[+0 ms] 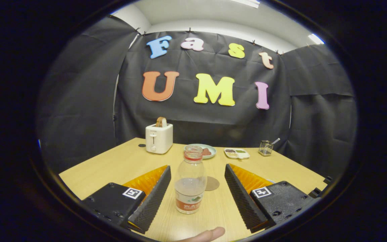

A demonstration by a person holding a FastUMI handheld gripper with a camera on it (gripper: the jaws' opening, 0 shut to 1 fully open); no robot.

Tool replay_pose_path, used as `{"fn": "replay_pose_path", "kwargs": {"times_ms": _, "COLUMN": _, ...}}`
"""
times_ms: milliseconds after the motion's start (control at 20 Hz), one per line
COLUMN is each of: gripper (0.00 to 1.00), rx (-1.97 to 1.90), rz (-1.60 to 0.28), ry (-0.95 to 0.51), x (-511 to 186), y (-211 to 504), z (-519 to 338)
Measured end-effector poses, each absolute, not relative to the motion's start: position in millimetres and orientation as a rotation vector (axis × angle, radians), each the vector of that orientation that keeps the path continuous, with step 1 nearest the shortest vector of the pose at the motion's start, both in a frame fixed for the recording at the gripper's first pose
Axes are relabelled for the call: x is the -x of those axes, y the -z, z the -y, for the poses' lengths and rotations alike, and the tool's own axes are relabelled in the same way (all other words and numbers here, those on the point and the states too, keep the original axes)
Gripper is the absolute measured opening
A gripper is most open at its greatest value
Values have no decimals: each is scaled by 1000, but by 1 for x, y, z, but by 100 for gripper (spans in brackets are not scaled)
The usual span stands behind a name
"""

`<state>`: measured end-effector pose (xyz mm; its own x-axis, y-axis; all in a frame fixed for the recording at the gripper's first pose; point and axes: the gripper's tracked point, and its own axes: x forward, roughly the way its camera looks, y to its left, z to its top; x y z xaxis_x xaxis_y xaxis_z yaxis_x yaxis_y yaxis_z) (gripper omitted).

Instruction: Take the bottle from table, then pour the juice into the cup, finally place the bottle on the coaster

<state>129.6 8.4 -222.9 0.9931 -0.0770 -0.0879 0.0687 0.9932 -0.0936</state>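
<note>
The gripper (197,171) is held low and level over the wooden table (113,168), its two fingers spread wide apart and holding nothing, and a fingertip (210,233) of the person pokes in at the near edge. The bottle (190,179) stands straight up between the fingers, touching neither, with its open mouth pointing up. A round coaster (212,183) lies just behind it to the right, and far back are a toaster (159,137) and a plate (210,151).

Gripper (197,169) level, its 2 fingers spread wide apart; a fingertip (210,234) shows beneath.
</note>
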Motion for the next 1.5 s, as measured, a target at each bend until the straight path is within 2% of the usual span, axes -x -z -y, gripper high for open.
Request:
{"fn": "replay_pose_path", "kwargs": {"times_ms": 550, "gripper": 100, "rx": 16, "rz": -88, "ry": 24, "x": -168, "y": 279, "z": -16}}
{"fn": "replay_pose_path", "kwargs": {"times_ms": 850, "gripper": 100, "rx": 86, "rz": -68, "ry": 30, "x": -178, "y": 285, "z": -16}}
{"fn": "replay_pose_path", "kwargs": {"times_ms": 900, "gripper": 99, "rx": 84, "rz": -72, "ry": 50, "x": -174, "y": 282, "z": -12}}
{"fn": "replay_pose_path", "kwargs": {"times_ms": 950, "gripper": 83, "rx": 79, "rz": -59, "ry": 72, "x": -172, "y": 278, "z": -7}}
{"fn": "replay_pose_path", "kwargs": {"times_ms": 1050, "gripper": 81, "rx": 25, "rz": -26, "ry": 100, "x": -163, "y": 265, "z": 0}}
{"fn": "replay_pose_path", "kwargs": {"times_ms": 1500, "gripper": 81, "rx": -310, "rz": 13, "ry": 25, "x": -140, "y": 219, "z": 7}}
